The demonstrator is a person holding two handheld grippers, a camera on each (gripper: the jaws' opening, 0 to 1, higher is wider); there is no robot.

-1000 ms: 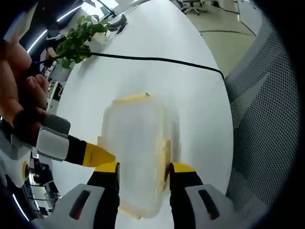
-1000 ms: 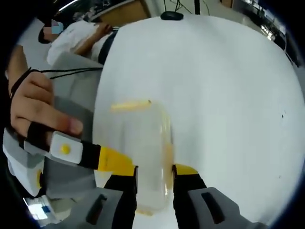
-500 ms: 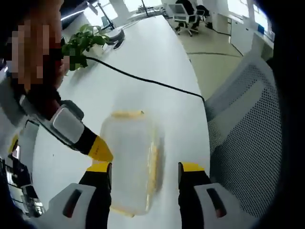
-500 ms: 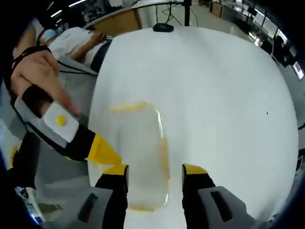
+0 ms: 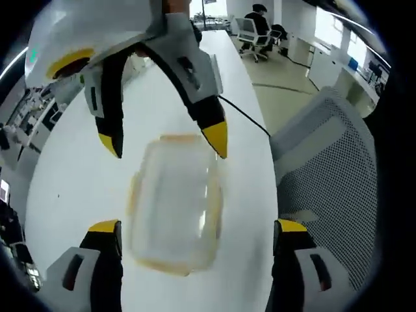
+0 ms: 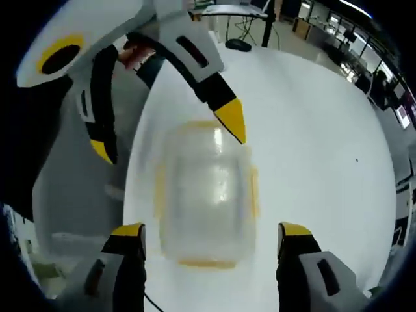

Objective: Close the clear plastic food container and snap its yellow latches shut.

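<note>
I see a clear plastic container edged with yellow latches, on a plain white table; my grey grippers have yellow-and-black fingertips.

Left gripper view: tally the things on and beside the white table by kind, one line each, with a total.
Clear container with yellow latches: 1
Black cable: 1
Grey mesh chair: 1
Total: 3
</note>
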